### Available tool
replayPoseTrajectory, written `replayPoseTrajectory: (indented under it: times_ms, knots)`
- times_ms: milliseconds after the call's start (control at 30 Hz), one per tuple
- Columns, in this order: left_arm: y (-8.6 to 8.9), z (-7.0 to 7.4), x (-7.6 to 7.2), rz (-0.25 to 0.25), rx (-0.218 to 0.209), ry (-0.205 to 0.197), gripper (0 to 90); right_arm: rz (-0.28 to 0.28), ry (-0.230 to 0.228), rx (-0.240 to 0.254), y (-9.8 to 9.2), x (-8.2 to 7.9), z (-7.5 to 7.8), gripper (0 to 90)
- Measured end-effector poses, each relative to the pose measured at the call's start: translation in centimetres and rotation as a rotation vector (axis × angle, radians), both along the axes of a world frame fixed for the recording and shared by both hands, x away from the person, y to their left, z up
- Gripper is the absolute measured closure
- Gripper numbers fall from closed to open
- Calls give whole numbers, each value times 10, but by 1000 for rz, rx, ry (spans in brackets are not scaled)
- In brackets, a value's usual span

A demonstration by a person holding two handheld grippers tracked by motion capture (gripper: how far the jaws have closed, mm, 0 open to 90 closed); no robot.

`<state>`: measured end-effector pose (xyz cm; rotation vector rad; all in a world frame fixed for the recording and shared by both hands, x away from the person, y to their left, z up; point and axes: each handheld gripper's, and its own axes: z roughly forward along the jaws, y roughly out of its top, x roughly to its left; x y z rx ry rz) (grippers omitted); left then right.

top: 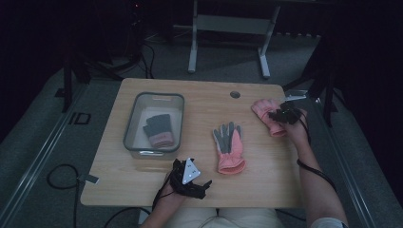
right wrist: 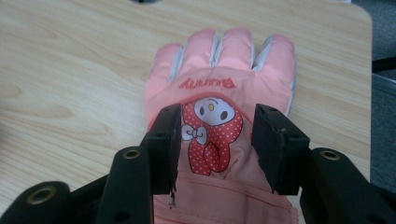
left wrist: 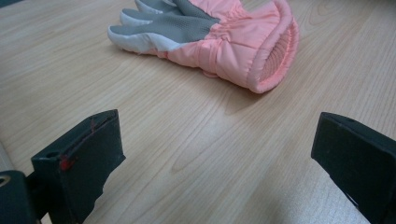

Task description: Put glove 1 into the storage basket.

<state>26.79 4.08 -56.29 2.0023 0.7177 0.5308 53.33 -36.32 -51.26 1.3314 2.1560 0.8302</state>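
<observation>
Right gripper [right wrist: 217, 140]: jaws apart, straddling the back of the pink bunny glove [right wrist: 219, 93] near its cuff; pads not visibly pressing.
Left gripper [top: 190, 178]: jaws wide apart, holding nothing, at the surface's [top: 266, 175] six o'clock edge.
Glove place: flat on the surface toward three o'clock, well apart from the grey bin [top: 154, 124] at nine o'clock.
Glove axis: long axis runs cuff to fingertips; fingers point toward eleven o'clock in the high view, cuff toward the person.
Second glove [top: 229, 147]: palm-up at centre, fingers toward twelve.
Risk: closing on the flat padded back may pinch only the top layer, so the glove could slip or sag on lifting.
</observation>
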Motion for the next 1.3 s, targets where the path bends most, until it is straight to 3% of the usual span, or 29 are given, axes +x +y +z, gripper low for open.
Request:
replayPoseTrajectory:
  times_ms: [67, 200, 300, 433, 567, 667, 767, 800, 933, 967, 1033, 1300]
  knots:
    - [0, 0, 0, 1, 2, 2, 16, 5, 30, -13, 0, 3, -8, 544]
    - [0, -1, 1, 11, 7, 2, 16, 16, 20, -50, 2, 4, -13, 577]
    - [1, 0, 0, 11, 0, 6, 16, 14, 20, -61, 4, 5, -17, 687]
    - [0, -1, 1, 7, 3, 5, 16, -9, 39, -45, 4, 6, -14, 816]
    - [1, -1, 1, 10, -1, 5, 16, -39, 32, -60, 8, 1, -6, 859]
    - [1, -1, 1, 11, -1, 7, 16, -86, 30, 0, 8, -6, 6, 868]
    - [1, 0, 1, 14, 0, 3, 16, -135, -15, 29, 11, -24, 20, 869]
    - [1, 0, 1, 14, 0, 2, 16, -152, -31, 59, 11, -34, 26, 870]
    - [1, -1, 1, 16, -3, 4, 16, -175, -60, 93, 17, -66, 42, 870]
    - [1, -1, 1, 16, -3, 4, 15, -175, -60, 93, 17, -66, 42, 870]
    - [0, -1, 0, 19, 1, 2, 15, -208, -75, 136, 18, -89, 51, 871]
    - [0, 0, 0, 17, 6, -5, 16, -277, -76, 177, 26, -143, 46, 872]
